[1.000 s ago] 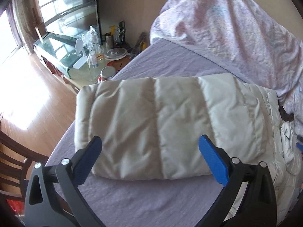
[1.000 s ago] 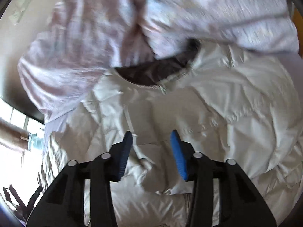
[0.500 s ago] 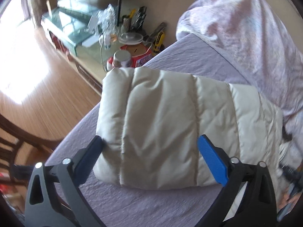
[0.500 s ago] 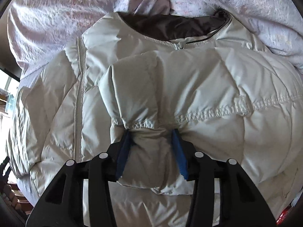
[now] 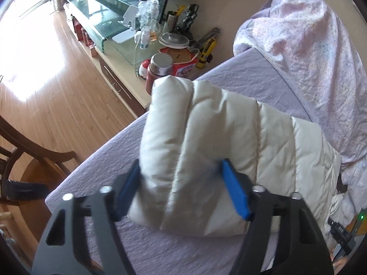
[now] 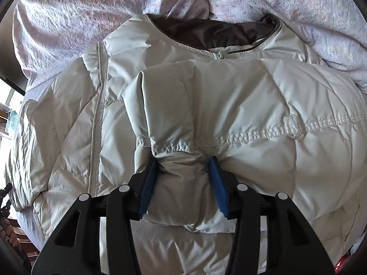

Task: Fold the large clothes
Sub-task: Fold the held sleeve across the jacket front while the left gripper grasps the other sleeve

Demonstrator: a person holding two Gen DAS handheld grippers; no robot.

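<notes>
1. The puffer jacket (image 5: 224, 137) runs off the left wrist view's right edge, its far half unseen; the cuff end is blurred where the left gripper's (image 5: 183, 190) jaws have just been closing on it.
2. The right gripper (image 6: 181, 183) hides the folded sleeve's (image 6: 183, 123) tip.
3. A wooden chair (image 5: 34, 151) is cropped at the frame's left.
4. Clutter on the counter (image 5: 119, 68) is too small to identify.

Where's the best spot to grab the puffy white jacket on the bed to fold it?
Grab the jacket by its thick bottom edge, coming down from above. That end lies loose on the bed and bunches easily between the fingers.
</notes>
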